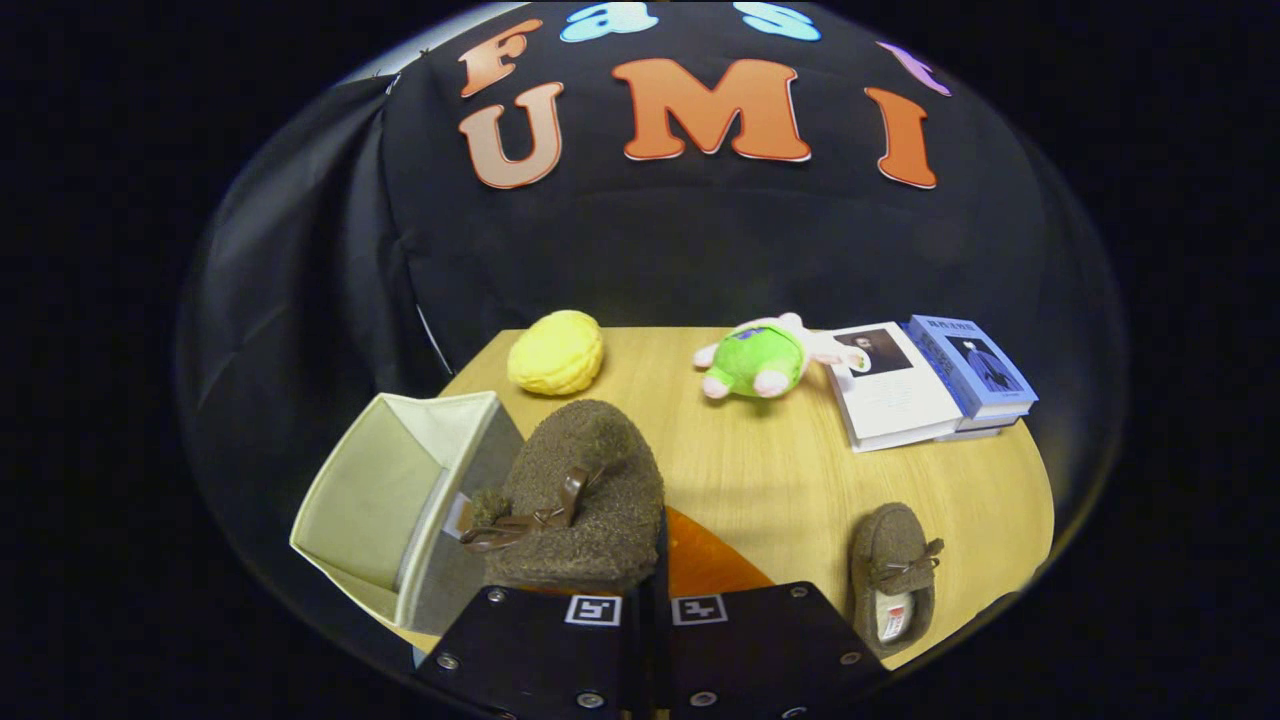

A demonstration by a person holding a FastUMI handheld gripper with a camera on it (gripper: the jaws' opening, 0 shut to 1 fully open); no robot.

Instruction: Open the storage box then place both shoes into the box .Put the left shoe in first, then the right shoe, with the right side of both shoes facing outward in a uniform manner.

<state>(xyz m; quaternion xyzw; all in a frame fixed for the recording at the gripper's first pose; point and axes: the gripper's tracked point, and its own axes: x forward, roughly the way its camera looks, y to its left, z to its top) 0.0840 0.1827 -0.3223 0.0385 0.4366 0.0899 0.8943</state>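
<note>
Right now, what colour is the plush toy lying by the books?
Bright green body with pale pink limbs: the plush toy, clearest in the gripper view.

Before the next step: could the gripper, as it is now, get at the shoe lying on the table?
Probably not yet: the gripper looks shut on the brown shoe beside the open storage box. The second shoe lies unobstructed on the table.
</note>
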